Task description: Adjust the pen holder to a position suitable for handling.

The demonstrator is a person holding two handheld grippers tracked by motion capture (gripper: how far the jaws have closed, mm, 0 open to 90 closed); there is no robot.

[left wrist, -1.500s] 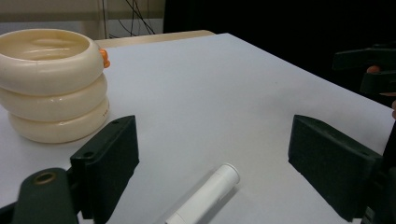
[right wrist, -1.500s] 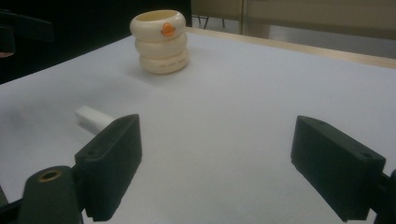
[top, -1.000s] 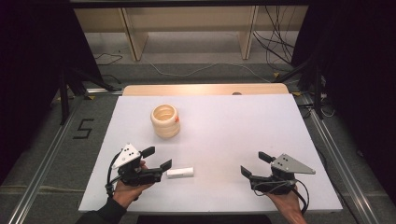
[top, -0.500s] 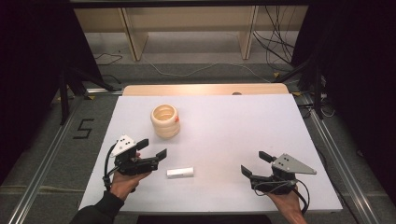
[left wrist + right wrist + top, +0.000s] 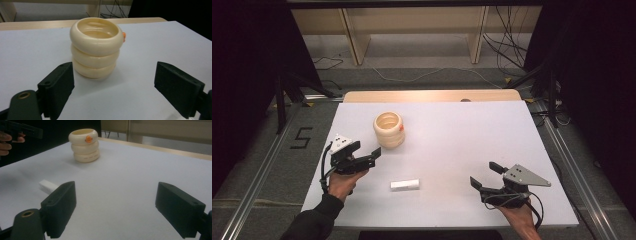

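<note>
Cream ringed cup (image 5: 95,47) upright just ahead of wide-open left claw (image 5: 125,87), untouched.

A person is working with two handheld tools at a table: the left gripper (image 5: 368,156) and the right gripper (image 5: 484,175) are both showing black bodies, flat blocky black jaws with small screw holes, and a brass-ringed hole near the base. A grey three-cornered plate is topping each, black cables are looping from both, and a dark sleeve (image 5: 312,222) is covering the left forearm.
</note>
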